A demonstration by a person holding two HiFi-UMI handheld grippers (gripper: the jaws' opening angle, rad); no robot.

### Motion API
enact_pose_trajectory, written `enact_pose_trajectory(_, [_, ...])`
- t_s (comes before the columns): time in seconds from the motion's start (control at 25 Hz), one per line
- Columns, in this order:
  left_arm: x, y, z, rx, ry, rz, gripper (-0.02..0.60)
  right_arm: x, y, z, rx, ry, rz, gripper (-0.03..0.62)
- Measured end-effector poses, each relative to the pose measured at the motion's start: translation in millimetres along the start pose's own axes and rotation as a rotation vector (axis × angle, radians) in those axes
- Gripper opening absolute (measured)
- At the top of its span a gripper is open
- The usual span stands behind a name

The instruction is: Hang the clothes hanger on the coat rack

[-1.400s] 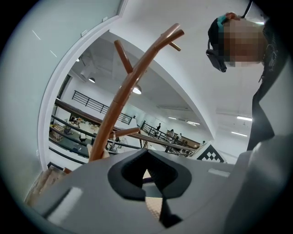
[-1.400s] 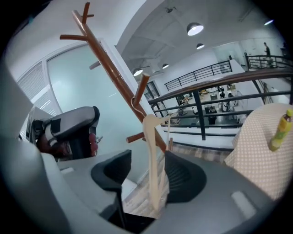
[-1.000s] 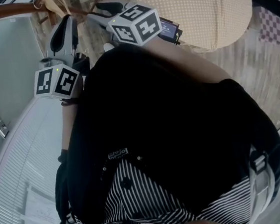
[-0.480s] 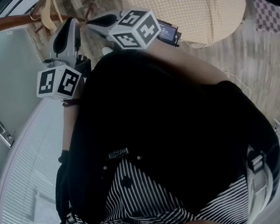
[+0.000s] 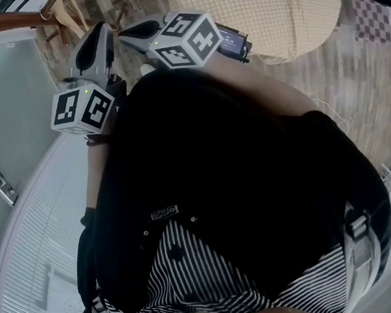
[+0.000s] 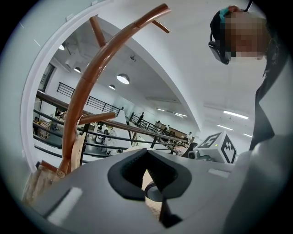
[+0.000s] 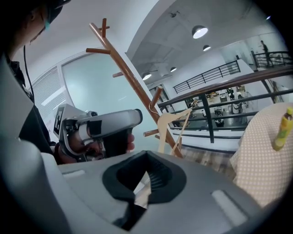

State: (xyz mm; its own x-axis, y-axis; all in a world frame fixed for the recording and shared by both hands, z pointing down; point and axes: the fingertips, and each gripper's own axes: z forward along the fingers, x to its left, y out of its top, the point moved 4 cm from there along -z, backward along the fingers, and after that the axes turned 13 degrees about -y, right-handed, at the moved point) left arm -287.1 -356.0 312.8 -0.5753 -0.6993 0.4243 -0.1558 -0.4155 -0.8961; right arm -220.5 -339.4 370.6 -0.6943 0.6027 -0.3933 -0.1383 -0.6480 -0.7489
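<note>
Pale wood-plank floor (image 5: 326, 67) is showing in the head view, with a large beige dotted fabric cushion (image 5: 270, 10) resting on it and a purple-and-white checked mat (image 5: 377, 23) lying at the right edge. Frosted pale-green glass wall panel (image 5: 7, 103) is standing at left. Round white ceiling lamps (image 7: 200, 31) are glowing above a black metal railing (image 7: 204, 116).

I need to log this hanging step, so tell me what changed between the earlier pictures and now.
In the head view both grippers drifted slightly closer together: the left gripper moved up and right, the right gripper moved left. Nothing was grabbed; the right gripper is shut and empty. The hanger stays hung on the coat rack.
</note>
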Motion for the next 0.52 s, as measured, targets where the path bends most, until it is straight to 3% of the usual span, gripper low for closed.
enact_pose_trajectory(0.52, [8.9, 1.2, -11.1, -0.01, 0.033, -0.014, 0.003, 7.3, 1.3, 11.9, 0.023, 0.016, -0.024, 0.0])
